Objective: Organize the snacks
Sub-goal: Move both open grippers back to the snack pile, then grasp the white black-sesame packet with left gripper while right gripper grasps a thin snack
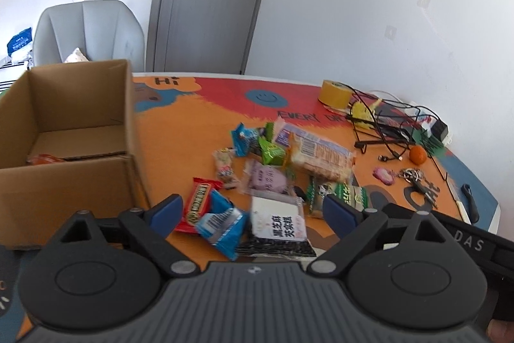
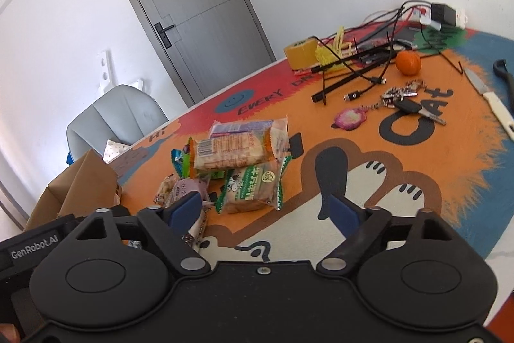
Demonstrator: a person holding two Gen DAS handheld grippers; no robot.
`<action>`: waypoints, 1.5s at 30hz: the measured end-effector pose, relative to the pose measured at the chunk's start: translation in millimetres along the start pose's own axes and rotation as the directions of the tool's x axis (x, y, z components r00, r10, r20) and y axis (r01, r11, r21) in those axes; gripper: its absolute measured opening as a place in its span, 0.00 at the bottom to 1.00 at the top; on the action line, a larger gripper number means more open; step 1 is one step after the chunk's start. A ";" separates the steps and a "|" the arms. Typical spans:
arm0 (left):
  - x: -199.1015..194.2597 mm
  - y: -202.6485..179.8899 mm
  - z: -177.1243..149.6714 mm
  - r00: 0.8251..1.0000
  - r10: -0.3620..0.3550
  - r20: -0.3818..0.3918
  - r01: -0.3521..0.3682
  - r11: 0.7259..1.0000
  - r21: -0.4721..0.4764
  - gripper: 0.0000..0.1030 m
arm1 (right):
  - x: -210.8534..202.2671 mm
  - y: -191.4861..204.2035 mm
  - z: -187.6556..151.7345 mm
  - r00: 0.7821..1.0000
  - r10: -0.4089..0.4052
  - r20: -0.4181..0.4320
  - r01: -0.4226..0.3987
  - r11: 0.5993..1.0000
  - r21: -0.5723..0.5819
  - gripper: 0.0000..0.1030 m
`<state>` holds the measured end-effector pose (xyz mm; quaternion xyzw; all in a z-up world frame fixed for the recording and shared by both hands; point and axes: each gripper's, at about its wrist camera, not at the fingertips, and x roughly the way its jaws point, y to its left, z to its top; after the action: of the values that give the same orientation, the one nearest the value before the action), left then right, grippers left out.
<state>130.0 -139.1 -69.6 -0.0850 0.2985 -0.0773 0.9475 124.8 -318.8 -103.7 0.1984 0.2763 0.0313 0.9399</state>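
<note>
Snack packets (image 1: 273, 176) heaped mid-table on the cartoon mat (image 1: 199, 130), just right of the open cardboard box (image 1: 64, 130), probably the sorting bin, one orange wrapper (image 1: 43, 159) already inside. Left gripper (image 1: 253, 208) spread wide, empty, above the blue packet (image 1: 221, 224) and red packet (image 1: 197, 204). Right gripper (image 2: 265, 209) likewise spread, empty, before the green-labelled packet (image 2: 252, 187). Readable: "Hi", "EVERY", "CAT" on mat; "GenRobot.AI", "DAS" on rigs.
</note>
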 end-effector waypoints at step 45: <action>62.3 -2.8 10.1 0.998 0.034 -0.045 -0.035 0.999 -0.030 0.45 | 78.5 2.8 15.6 0.997 0.036 -0.070 -0.031 0.997 0.064 0.65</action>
<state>186.0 -153.0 -95.3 -0.0926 0.3219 -0.0583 0.9404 199.6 -308.5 -130.4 0.2312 0.3069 0.0455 0.9221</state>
